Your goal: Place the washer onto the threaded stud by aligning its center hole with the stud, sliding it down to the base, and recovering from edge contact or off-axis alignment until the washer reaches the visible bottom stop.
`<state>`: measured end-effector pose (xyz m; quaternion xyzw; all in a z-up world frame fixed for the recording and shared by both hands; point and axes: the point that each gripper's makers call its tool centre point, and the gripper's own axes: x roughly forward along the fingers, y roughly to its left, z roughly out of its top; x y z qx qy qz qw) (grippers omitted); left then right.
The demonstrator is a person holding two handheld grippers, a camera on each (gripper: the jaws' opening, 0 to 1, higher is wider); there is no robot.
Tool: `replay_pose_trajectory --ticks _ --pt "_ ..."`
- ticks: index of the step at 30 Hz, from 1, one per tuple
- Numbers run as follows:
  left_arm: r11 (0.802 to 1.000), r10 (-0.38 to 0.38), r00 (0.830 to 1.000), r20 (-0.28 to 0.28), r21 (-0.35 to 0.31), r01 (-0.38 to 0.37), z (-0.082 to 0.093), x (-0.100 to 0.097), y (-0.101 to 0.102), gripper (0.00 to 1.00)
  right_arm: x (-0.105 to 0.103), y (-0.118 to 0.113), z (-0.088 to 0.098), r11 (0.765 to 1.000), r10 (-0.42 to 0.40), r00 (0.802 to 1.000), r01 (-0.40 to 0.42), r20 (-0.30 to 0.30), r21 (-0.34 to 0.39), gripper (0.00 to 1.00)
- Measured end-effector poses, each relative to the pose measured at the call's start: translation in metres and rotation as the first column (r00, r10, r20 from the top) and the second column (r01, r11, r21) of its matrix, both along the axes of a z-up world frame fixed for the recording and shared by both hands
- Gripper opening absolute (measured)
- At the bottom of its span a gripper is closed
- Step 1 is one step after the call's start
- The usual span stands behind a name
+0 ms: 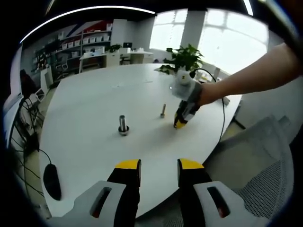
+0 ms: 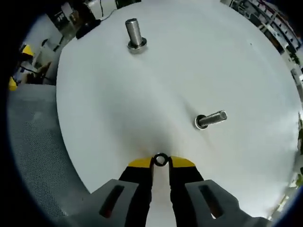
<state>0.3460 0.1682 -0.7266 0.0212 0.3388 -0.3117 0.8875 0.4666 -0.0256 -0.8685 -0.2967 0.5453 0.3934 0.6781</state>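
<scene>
On the white round table (image 1: 94, 99) stand two metal threaded studs: a thick one (image 1: 123, 125) (image 2: 135, 33) and a thinner one (image 1: 163, 111) (image 2: 211, 119), both upright on their heads. My right gripper (image 2: 160, 161) is shut on a small dark washer (image 2: 160, 160), pinched flat at its yellow fingertips, low over the table and short of the thinner stud. In the left gripper view a hand holds that right gripper (image 1: 180, 124) just right of the thinner stud. My left gripper (image 1: 159, 165) hangs open near the table's front edge, with nothing between its fingers.
A potted plant (image 1: 184, 57) stands at the table's far side. A black oval object (image 1: 51, 181) lies by the left edge, with a cable. A grey mesh chair (image 1: 265, 179) (image 2: 33, 142) sits beside the table. Shelves and desks fill the background.
</scene>
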Motion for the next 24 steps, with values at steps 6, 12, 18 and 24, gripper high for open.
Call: replay_pose_trajectory --ticks 6,12,18,24 --pt "1.0 0.007 1.0 0.001 -0.003 -0.007 0.001 0.0 0.001 0.29 -0.004 0.006 0.0 0.994 0.103 0.991 -0.1 0.089 -0.036 0.14" --pt "1.0 0.006 1.0 -0.001 0.0 -0.006 -0.001 0.0 0.001 0.29 0.001 0.003 0.0 0.999 0.02 0.995 -0.024 0.094 0.034 0.13" --pt "1.0 0.004 1.0 -0.002 0.002 -0.004 -0.001 0.0 0.001 0.29 0.004 0.0 0.004 0.999 0.005 0.995 -0.009 0.103 0.039 0.13" --pt "1.0 0.005 1.0 -0.001 0.002 -0.005 0.0 0.0 0.001 0.29 0.015 -0.001 0.021 0.998 -0.023 0.99 0.014 0.137 0.069 0.13"
